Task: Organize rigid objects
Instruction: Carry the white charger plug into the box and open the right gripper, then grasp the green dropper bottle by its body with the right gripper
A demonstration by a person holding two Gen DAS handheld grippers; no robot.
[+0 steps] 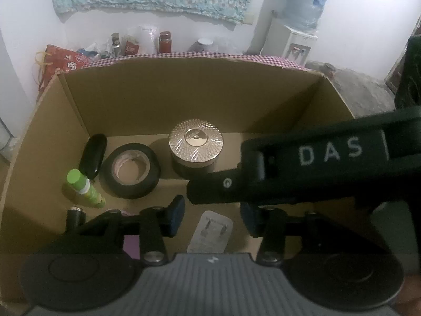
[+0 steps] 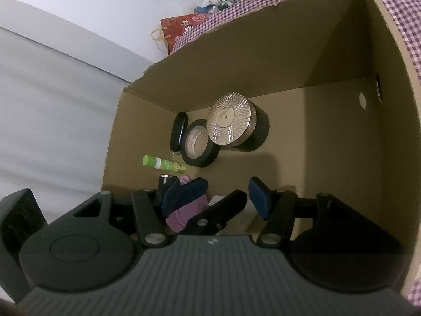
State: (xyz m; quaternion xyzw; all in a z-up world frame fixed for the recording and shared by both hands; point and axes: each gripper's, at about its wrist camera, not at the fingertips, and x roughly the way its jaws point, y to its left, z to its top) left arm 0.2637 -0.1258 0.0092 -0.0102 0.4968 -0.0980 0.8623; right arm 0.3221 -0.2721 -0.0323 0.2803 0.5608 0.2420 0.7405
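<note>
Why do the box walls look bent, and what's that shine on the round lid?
Left wrist view: the wide lens bows the cardboard box; the jar lid catches glare. Right wrist view: the box looks tilted, its right side in deep shadow.

A big cardboard box (image 1: 163,100) sits open. Inside it, a round jar with a shiny patterned lid (image 1: 195,142) stands near the back wall. Just left of the jar lies a black roll of tape (image 1: 130,171), and left of the tape a black oval case (image 1: 92,156) and a green tube (image 1: 84,188). In front of the jar a flat silver packet (image 1: 210,233) lies between the open fingers of the left gripper (image 1: 211,217) — nothing is held. The other gripper (image 1: 329,168) reaches in from the right of the jar.
</note>
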